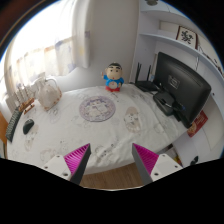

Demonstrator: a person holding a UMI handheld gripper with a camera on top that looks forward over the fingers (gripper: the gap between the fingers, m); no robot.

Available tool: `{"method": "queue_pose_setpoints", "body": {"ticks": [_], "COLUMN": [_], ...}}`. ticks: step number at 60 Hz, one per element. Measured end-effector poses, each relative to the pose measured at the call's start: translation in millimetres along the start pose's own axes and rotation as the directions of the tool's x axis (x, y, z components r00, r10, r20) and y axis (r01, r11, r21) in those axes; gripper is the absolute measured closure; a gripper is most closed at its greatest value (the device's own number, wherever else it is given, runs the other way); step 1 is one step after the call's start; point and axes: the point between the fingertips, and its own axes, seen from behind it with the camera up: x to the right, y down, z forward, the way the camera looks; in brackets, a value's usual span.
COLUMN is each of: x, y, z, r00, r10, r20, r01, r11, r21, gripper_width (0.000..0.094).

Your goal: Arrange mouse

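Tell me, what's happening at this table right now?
A person is holding a handheld gripper above a table covered with a patterned cloth. Its fingers are open and hold nothing. The mouse lies far off to the left, untouched, near the table's edge. A round plate sits in the middle, a cartoon figure stands behind it, and a monitor is on the right.

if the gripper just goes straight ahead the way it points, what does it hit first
Probably the white table surface. The open gripper aims between the round grey mat and a small pale object; depth is unclear.
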Motion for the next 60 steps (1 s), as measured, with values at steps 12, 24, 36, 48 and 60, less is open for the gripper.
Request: {"method": "queue_pose_setpoints", "body": {"ticks": [12,24,36,48,60], "x": [-69,-163,-266,-372,-457], "y": [4,11,25,49,73], "z": [-3,-10,-24,-41,-50], "r00": [0.997,0.989,0.98,0.962,0.947], "r10": [-0.067,-0.115,-0.139,-0.175,-0.19], "r20": [0.046,0.09,0.143,0.211,0.257], "r01": [0.067,0.114,0.137,0.175,0.188], "r11": [0.998,0.993,0.99,0.984,0.982], "r21": [0.015,0.023,0.019,0.022,0.034], "gripper_width": [0.0074,0.0076,0.0078,0.0078,0.0078]}}
